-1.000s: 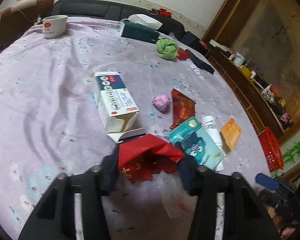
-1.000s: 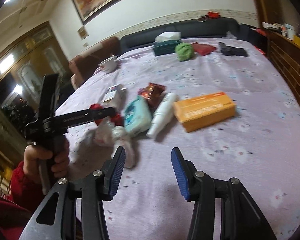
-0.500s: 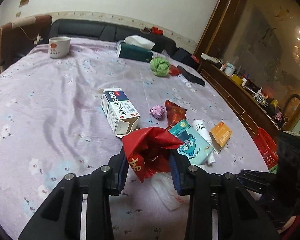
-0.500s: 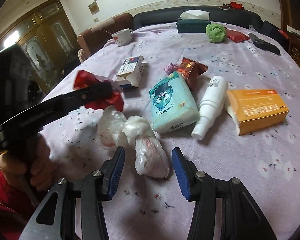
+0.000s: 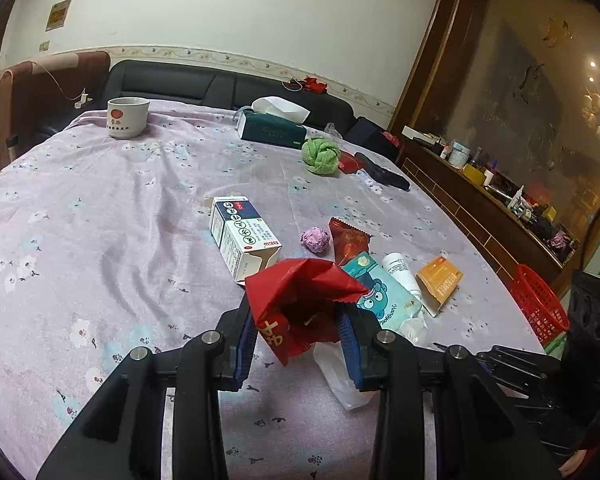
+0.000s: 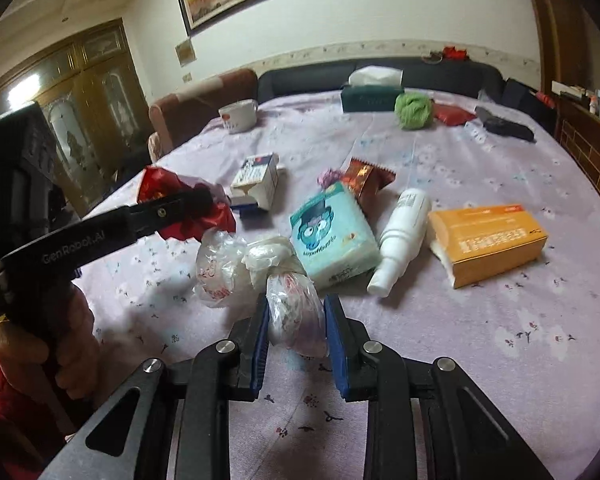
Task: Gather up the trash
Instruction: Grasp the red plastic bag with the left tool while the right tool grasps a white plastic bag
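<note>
Both grippers loaded over a lilac floral tablecloth [image 5: 100, 208], littered at centre right.

The left gripper [image 5: 298, 326] is clamped on a crumpled red paper wrapper [image 5: 300, 292], raised above the cloth; its left side is open cloth. The right gripper [image 6: 294, 322], held low and level, has its jaws closed on a knotted clear plastic bag [image 6: 296, 312] resting on the cloth, beside a teal tissue pack [image 6: 332, 236] and a white bottle [image 6: 402, 236]. A red plastic basket [image 5: 540, 308] stands beyond the table's right edge.
</note>
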Demonstrator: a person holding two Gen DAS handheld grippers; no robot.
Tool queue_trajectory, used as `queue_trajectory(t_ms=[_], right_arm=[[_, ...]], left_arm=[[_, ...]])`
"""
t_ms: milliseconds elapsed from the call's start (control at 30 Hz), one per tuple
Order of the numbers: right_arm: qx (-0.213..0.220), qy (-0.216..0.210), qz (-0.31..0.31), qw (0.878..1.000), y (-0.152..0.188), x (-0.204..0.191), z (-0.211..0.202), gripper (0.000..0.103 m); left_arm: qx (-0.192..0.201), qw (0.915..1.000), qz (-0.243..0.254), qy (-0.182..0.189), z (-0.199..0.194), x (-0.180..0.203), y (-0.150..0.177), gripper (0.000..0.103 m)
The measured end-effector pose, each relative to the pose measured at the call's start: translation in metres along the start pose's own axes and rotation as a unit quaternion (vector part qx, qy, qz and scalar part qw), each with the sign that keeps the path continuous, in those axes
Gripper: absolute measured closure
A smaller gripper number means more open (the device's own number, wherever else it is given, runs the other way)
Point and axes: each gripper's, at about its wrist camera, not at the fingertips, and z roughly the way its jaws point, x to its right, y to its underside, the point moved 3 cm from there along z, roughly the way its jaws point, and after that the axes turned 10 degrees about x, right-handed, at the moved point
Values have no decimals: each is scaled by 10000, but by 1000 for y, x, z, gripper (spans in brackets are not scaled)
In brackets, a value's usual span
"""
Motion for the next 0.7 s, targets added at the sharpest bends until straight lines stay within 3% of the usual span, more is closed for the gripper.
queue_trajectory(t_ms=[333,700], right_arm=[[351,411,778,9955,-3,29,-14,76],[511,506,941,9930,-3,34,-21,76]], left_arm=[[26,10000,-75,6,1,-2,0,68],[41,10000,-51,51,-1,-1,1,68]])
